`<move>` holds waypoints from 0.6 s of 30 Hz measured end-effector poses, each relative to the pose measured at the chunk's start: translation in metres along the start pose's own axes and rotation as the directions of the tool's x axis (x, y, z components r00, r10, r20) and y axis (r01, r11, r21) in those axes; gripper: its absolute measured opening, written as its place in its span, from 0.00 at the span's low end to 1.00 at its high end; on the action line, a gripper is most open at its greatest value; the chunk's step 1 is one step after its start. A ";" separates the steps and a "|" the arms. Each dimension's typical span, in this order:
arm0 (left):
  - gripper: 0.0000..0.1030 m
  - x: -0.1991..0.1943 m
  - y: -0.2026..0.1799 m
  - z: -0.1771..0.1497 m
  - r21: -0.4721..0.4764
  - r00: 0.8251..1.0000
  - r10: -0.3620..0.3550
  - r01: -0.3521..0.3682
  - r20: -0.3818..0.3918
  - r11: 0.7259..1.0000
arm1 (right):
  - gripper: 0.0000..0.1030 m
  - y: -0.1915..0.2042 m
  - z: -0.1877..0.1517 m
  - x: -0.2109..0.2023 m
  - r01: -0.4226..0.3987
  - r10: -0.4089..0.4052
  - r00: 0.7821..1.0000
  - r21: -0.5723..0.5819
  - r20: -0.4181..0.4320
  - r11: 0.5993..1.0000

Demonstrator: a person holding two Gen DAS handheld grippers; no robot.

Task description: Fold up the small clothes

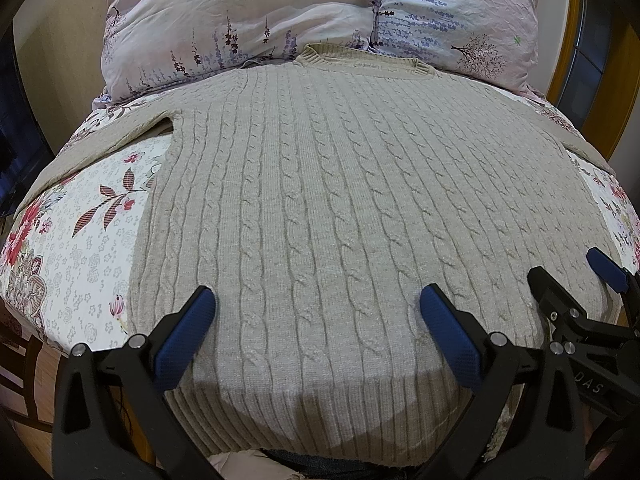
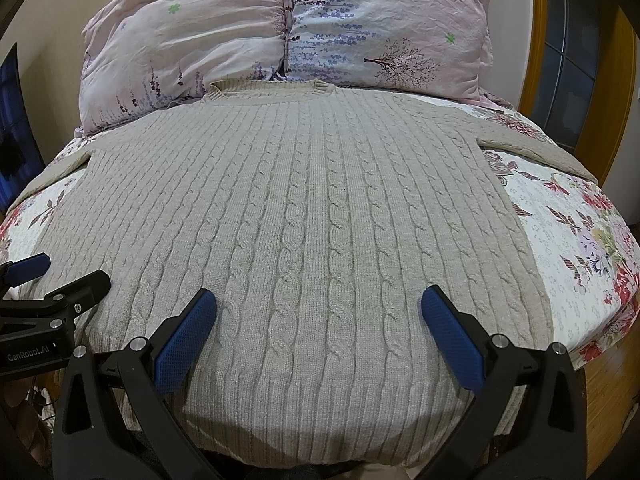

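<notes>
A beige cable-knit sweater (image 1: 340,200) lies flat on the bed, collar far, hem near, sleeves spread to both sides. It also shows in the right wrist view (image 2: 300,208). My left gripper (image 1: 318,312) is open and empty, hovering over the hem's left half. My right gripper (image 2: 319,312) is open and empty over the hem's right half. The right gripper shows at the right edge of the left wrist view (image 1: 576,280). The left gripper shows at the left edge of the right wrist view (image 2: 52,276).
The floral bedsheet (image 1: 80,248) shows either side of the sweater. Two pink floral pillows (image 2: 280,32) lie just beyond the collar. A wooden door frame (image 2: 540,40) stands at the right. Wooden floor (image 2: 608,400) shows beside the bed's near edge.
</notes>
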State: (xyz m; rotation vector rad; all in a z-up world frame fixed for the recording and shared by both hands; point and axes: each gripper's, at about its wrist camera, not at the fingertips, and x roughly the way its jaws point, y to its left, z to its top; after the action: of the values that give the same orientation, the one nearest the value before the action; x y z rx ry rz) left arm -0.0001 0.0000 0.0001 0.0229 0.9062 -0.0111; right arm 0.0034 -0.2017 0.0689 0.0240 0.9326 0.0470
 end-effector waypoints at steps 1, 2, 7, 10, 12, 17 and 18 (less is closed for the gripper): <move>0.98 0.000 0.000 0.000 0.000 1.000 0.000 0.000 0.000 1.000 | 0.99 0.000 0.000 0.000 0.000 0.000 1.000 0.000 0.000 1.000; 0.98 0.000 0.000 0.000 0.000 1.000 0.000 0.000 0.000 1.000 | 0.99 0.000 0.000 0.000 0.000 0.000 1.000 0.000 0.000 1.000; 0.98 0.000 0.000 0.000 0.000 1.000 0.000 0.000 0.000 1.000 | 0.99 0.000 0.000 0.000 0.000 0.000 1.000 0.000 0.002 1.000; 0.98 0.000 0.000 0.000 0.000 1.000 0.000 0.000 0.000 1.000 | 0.99 0.000 0.000 0.000 -0.001 0.001 1.000 -0.001 0.005 1.000; 0.98 0.000 0.000 0.000 0.000 1.000 0.000 0.000 0.000 1.000 | 0.99 0.000 0.000 0.000 -0.001 0.001 1.000 -0.001 0.005 1.000; 0.98 0.000 0.000 0.000 0.000 1.000 0.000 0.000 0.000 1.000 | 0.99 0.000 0.000 0.000 -0.001 0.001 1.000 -0.001 0.006 1.000; 0.98 0.000 0.000 0.000 0.000 1.000 0.000 0.000 0.000 1.000 | 0.99 0.000 0.000 0.000 -0.001 0.001 1.000 -0.001 0.006 1.000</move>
State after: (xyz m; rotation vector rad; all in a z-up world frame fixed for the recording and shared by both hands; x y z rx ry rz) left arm -0.0001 0.0000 0.0001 0.0227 0.9058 -0.0111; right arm 0.0031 -0.2020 0.0688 0.0239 0.9262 0.0480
